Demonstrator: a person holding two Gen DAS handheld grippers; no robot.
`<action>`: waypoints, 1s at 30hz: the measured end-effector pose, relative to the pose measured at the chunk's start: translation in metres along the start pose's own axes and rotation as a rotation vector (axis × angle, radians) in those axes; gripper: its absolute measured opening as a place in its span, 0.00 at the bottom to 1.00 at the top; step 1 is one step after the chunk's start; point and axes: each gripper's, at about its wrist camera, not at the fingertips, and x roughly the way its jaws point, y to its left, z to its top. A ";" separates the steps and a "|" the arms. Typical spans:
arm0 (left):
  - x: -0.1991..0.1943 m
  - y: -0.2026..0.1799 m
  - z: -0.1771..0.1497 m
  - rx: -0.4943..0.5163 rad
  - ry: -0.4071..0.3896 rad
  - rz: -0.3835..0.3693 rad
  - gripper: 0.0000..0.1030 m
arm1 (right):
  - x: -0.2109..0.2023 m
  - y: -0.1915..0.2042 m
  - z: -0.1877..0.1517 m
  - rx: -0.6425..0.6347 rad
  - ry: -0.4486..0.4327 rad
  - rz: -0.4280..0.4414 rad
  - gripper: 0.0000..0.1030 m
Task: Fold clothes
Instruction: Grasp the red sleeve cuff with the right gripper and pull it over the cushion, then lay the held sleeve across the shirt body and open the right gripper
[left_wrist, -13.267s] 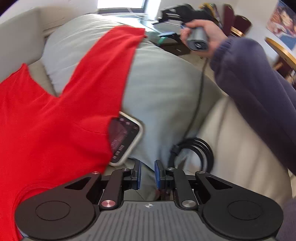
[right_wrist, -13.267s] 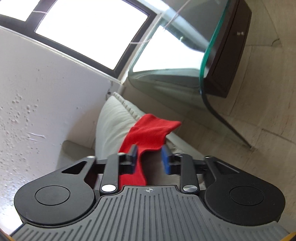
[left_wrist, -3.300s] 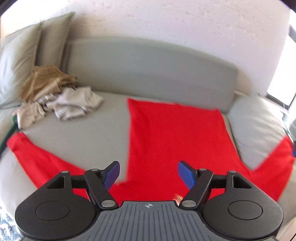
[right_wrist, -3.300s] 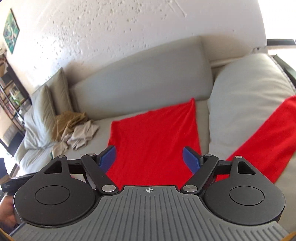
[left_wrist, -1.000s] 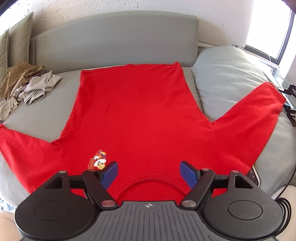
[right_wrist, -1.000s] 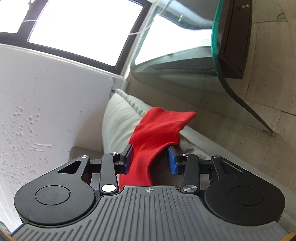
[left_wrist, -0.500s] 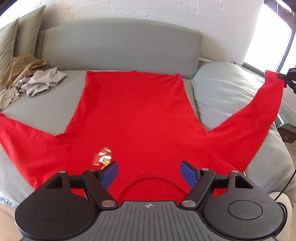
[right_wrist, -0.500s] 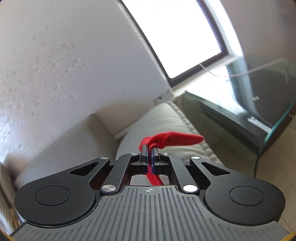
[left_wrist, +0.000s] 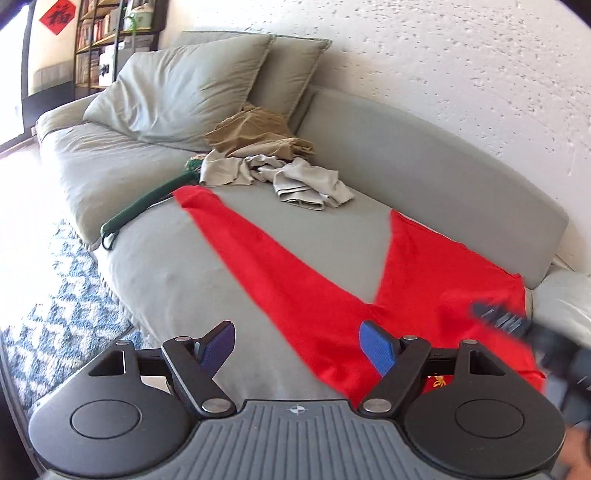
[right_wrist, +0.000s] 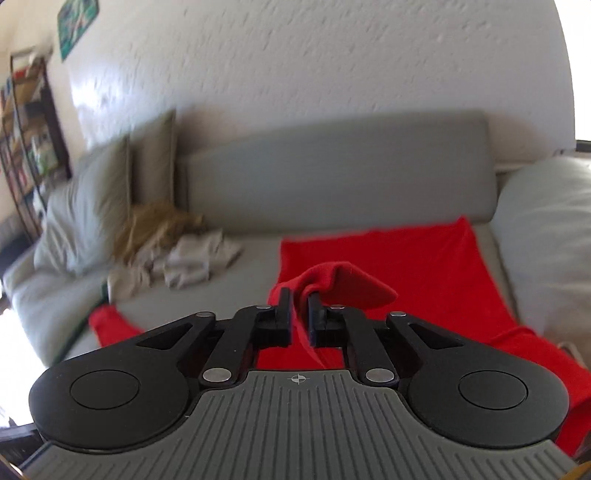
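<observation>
My left tongs (left_wrist: 297, 347) hang spread wide with nothing between the 2 blue pads, just above the near edge of the grey fabric sofa (left_wrist: 155, 266). The red long-sleeved shirt (left_wrist: 295, 288) lies flat on the sofa seat, 1 sleeve stretched toward a crumpled pile of beige and tan clothes (left_wrist: 273, 166). My right tongs (right_wrist: 300, 314) are pinched nearly closed on the other sleeve's cuff, lifted over the shirt's body.
</observation>
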 end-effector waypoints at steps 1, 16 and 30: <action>0.001 0.006 -0.002 -0.010 0.009 0.003 0.73 | 0.023 0.016 -0.018 -0.057 0.125 0.026 0.44; 0.073 -0.138 -0.073 0.565 0.017 -0.206 0.71 | -0.082 -0.126 -0.081 0.313 0.196 0.051 0.75; 0.147 -0.235 -0.105 1.019 -0.045 0.083 0.14 | -0.079 -0.186 -0.099 0.525 0.193 0.103 0.75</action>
